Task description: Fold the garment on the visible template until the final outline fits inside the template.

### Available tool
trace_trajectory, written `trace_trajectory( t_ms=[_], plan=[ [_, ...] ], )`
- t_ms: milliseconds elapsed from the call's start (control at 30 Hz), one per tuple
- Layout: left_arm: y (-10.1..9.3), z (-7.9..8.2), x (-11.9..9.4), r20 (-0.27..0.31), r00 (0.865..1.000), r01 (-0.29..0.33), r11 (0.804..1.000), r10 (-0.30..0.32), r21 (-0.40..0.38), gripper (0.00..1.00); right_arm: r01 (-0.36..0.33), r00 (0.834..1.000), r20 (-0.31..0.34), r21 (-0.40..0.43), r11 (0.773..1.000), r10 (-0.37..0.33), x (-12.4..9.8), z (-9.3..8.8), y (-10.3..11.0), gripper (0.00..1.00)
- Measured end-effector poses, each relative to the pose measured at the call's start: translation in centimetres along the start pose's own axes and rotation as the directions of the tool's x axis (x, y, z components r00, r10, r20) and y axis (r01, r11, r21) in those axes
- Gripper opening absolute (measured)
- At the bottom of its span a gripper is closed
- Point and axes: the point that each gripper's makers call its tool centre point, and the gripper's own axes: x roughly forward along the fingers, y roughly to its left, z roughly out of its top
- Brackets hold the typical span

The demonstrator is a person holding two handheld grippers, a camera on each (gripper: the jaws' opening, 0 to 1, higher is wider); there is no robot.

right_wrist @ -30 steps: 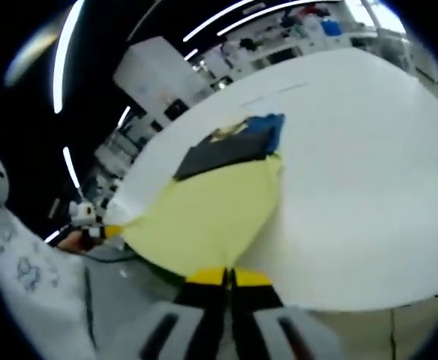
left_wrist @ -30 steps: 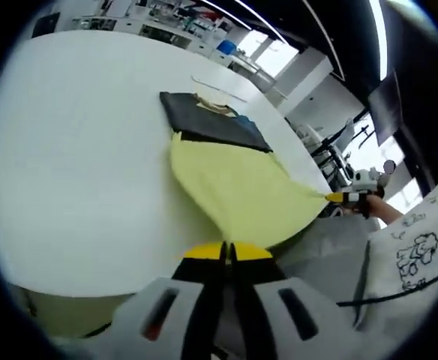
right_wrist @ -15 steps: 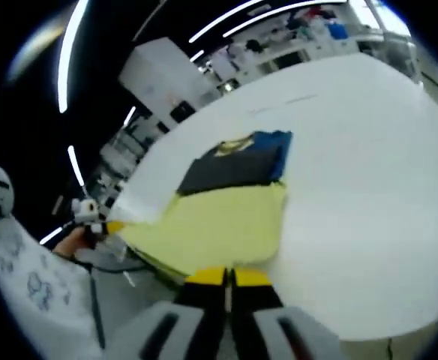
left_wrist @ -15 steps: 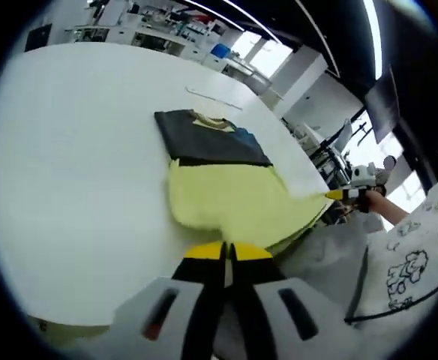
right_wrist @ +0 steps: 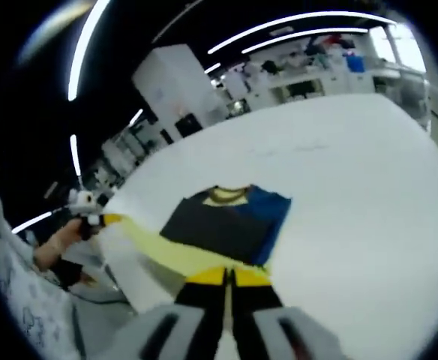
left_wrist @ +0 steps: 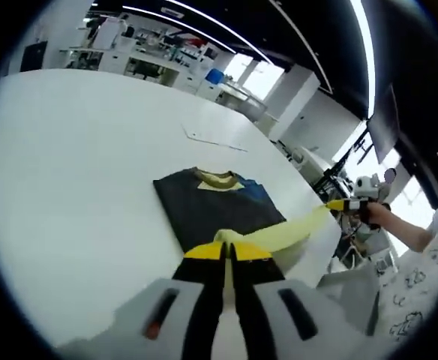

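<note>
While each hand-held gripper, left and right, is clamped on the garment's yellow hem, the dark upper part lies flat on the white table. Mid-fold, judging by this; next, carry the hem over and lay it down evenly.

Garment on table (hem between both grippers); paper behind.

I count one garment, two grippers — left, right — one white table, and possibly one template outline.
</note>
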Motion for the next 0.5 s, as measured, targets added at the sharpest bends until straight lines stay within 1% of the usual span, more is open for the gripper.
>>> trace_trajectory(
  t_ms=[233,400,500],
  plan=[
    [2.8,3.1,2.7,0.033,0.999,-0.019,1.0,0.02,-0.023,0.0,0.035,0.999,0.034,-0.03,0.999,-0.034,3.1,3.7,-1.8,0.0],
    [4.3,4.5,4.5,0.039,0.999,-0.034,0.999,0.035,-0.03,0.0,0.049,0.997,0.053,-0.038,0.998,-0.047,5.0,5.8,-3.2,0.0],
    [5.4,5.2,5.6,0.038,0.998,-0.048,0.998,0.049,-0.037,0.0,0.059,0.997,0.058,-0.04,0.997,-0.057,6.0,6.7,-4.0,0.0]
  ],
)
